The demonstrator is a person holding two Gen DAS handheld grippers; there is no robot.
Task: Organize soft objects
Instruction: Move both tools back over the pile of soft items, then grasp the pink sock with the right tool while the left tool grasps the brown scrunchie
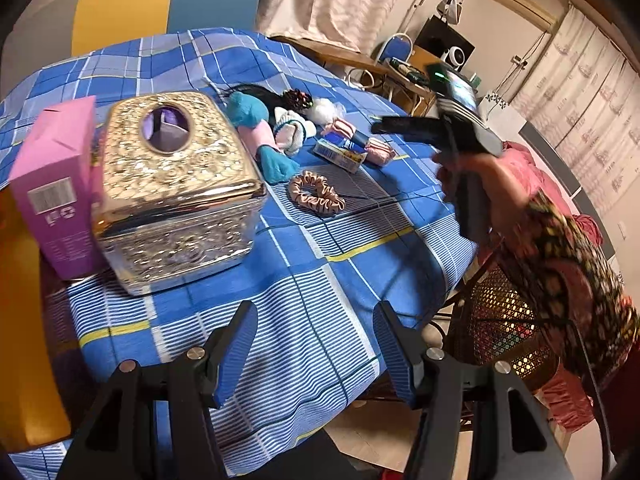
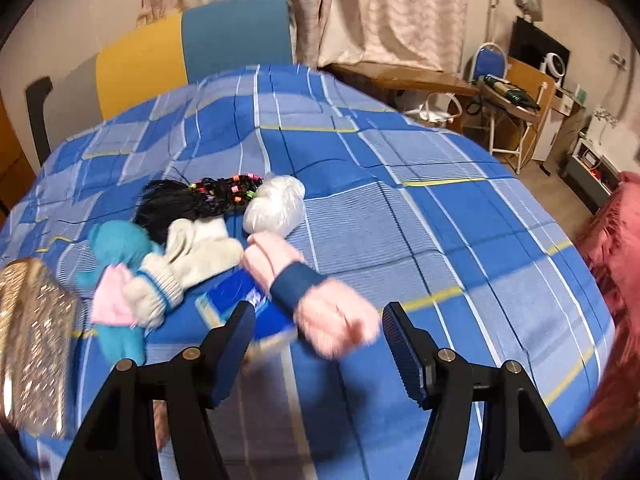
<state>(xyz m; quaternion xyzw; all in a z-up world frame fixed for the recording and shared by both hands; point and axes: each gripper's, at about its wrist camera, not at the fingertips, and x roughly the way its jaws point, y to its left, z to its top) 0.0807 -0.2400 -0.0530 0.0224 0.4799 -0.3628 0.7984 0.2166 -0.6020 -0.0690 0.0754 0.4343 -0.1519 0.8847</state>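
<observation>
Soft things lie in a cluster on the blue checked tablecloth (image 1: pixel 320 264): a teal plush piece (image 1: pixel 256 112), a white sock (image 1: pixel 290 130), a black hairpiece with coloured beads (image 1: pixel 260 94), a white puff (image 1: pixel 324 110), a pink satin scrunchie (image 1: pixel 316 192) and a pink fluffy roll with a navy band (image 2: pixel 298 286). The roll's near end shows between the fingers of my right gripper (image 2: pixel 318 332), which is open, its pads clear of the roll. My left gripper (image 1: pixel 316 344) is open over bare cloth near the table's front, with nothing between its fingers.
An embossed gold box (image 1: pixel 172 176) with an oval hole in its lid stands at the left, a pink carton (image 1: pixel 52 184) against it. A small blue carton (image 1: pixel 340 152) lies beside the pink roll. A person's hand (image 1: pixel 492 188) holds the right gripper. A wicker chair (image 1: pixel 504 320) stands at the table's right edge.
</observation>
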